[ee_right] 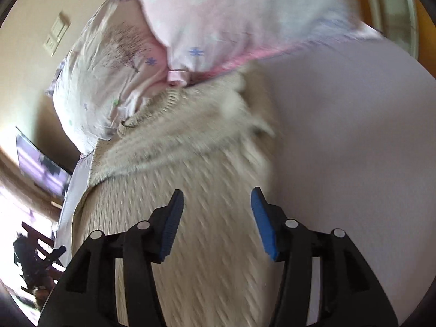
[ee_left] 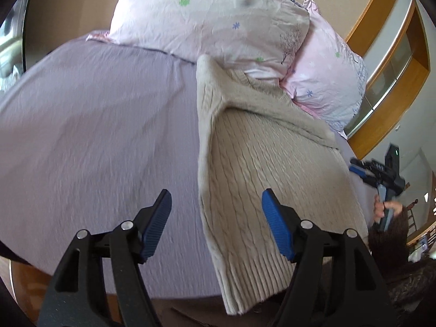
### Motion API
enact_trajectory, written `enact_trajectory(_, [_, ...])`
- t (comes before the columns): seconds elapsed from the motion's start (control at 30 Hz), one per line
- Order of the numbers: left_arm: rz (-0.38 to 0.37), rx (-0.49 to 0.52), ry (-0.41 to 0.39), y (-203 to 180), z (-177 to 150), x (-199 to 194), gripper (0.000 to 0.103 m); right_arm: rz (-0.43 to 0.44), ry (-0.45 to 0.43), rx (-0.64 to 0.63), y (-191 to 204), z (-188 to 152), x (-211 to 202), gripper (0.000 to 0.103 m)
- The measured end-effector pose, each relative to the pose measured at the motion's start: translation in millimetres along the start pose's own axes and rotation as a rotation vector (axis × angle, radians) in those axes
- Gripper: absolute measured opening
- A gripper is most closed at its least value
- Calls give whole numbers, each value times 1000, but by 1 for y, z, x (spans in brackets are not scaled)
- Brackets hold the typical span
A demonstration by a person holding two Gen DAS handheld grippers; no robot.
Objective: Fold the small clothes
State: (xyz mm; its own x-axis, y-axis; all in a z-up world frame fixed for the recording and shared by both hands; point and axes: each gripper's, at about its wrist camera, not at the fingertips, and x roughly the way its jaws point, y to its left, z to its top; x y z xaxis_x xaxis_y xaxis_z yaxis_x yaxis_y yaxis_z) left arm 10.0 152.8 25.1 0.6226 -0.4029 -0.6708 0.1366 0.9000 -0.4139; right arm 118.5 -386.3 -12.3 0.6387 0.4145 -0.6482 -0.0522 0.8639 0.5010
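A beige cable-knit sweater lies on the lilac bed sheet, with a sleeve folded across its upper part and its hem hanging over the near bed edge. My left gripper is open and empty, above the sweater's left edge. My right gripper is open and empty, over the sweater's body; this view is motion-blurred. The right gripper also shows in the left wrist view at the sweater's right side.
Two pink floral pillows lie at the head of the bed, touching the sweater's top. A wooden window frame stands to the right. Sheet spreads to the right of the sweater.
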Motion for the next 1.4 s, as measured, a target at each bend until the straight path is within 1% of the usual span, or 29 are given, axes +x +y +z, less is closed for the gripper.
enact_trajectory(0.07, [-31, -7, 5, -2, -4, 1, 68, -7, -14, 51, -16, -20, -18, 60])
enact_trajectory(0.13, [-59, 2, 11, -5, -7, 1, 68, 7, -21, 93, -26, -37, -29, 62])
enact_trajectory(0.2, [-84, 13, 20, -11, -10, 4, 69, 42, -11, 130, -33, -57, -37, 62])
enact_trajectory(0.27, [-100, 24, 38, -17, -14, 9, 69, 84, -20, 138, -32, -74, -43, 62])
enact_trajectory(0.33, [-92, 37, 62, -23, -18, 14, 69, 118, -12, 136, -27, -84, -49, 62])
enact_trajectory(0.4, [-76, 39, 72, -25, -23, 16, 68, 181, 18, 119, -16, -96, -50, 61])
enact_trajectory(0.5, [-27, 2, 62, -20, -32, 9, 68, 236, 73, 47, 5, -111, -49, 58])
enact_trajectory(0.53, [-14, -17, 57, -17, -36, 5, 65, 240, 85, 24, 11, -115, -49, 54])
enact_trajectory(0.57, [-17, -29, 52, -14, -39, 2, 65, 248, 105, -1, 18, -120, -48, 50])
enact_trajectory(0.63, [-23, -42, 50, -12, -43, -4, 65, 259, 130, -31, 24, -126, -46, 36])
enact_trajectory(0.67, [-24, -38, 51, -14, -45, -5, 64, 261, 140, -48, 27, -128, -43, 32])
enact_trajectory(0.7, [-24, -32, 52, -15, -47, -5, 63, 259, 143, -57, 29, -128, -42, 17])
enact_trajectory(0.73, [-29, -29, 57, -17, -48, -4, 52, 261, 145, -57, 29, -128, -39, 8])
enact_trajectory(0.77, [-46, -40, 75, -17, -48, -1, 22, 265, 138, -50, 29, -127, -37, 8])
enact_trajectory(0.8, [-66, -65, 103, -15, -48, 5, 8, 276, 128, -43, 28, -125, -37, 7])
enact_trajectory(0.83, [-95, -91, 104, -12, -48, 7, 9, 292, 105, -36, 27, -125, -41, 7])
enact_trajectory(0.9, [-116, -109, 109, -8, -45, 9, 9, 308, 53, -46, 32, -116, -47, 7])
enact_trajectory(1.0, [-149, -88, 94, -14, -32, 7, 8, 327, -27, -61, 38, -95, -59, 7])
enact_trajectory(1.07, [-163, -68, 63, -19, -16, 5, 8, 347, -92, -71, 43, -75, -68, 7])
enact_trajectory(1.1, [-170, -56, 38, -21, -5, 2, 8, 368, -130, -74, 47, -59, -72, 7])
enact_trajectory(1.2, [-180, -13, -56, -31, 41, -3, 7, 397, -203, -76, 51, -21, -74, 7])
enact_trajectory(1.23, [-164, 10, -97, -36, 65, 1, 7, 406, -229, -71, 55, 0, -69, 7])
enact_trajectory(1.27, [-153, 28, -123, -40, 86, 6, 7, 409, -241, -68, 58, 11, -65, 7])
enact_trajectory(1.33, [-121, 53, -157, -48, 124, 25, 7, 405, -270, -41, 58, 45, -47, 7])
enact_trajectory(1.37, [-89, 63, -174, -52, 149, 43, 7, 392, -277, -15, 57, 66, -31, 7])
enact_trajectory(1.4, [-61, 66, -181, -54, 165, 59, 7, 367, -283, 9, 56, 83, -16, 7])
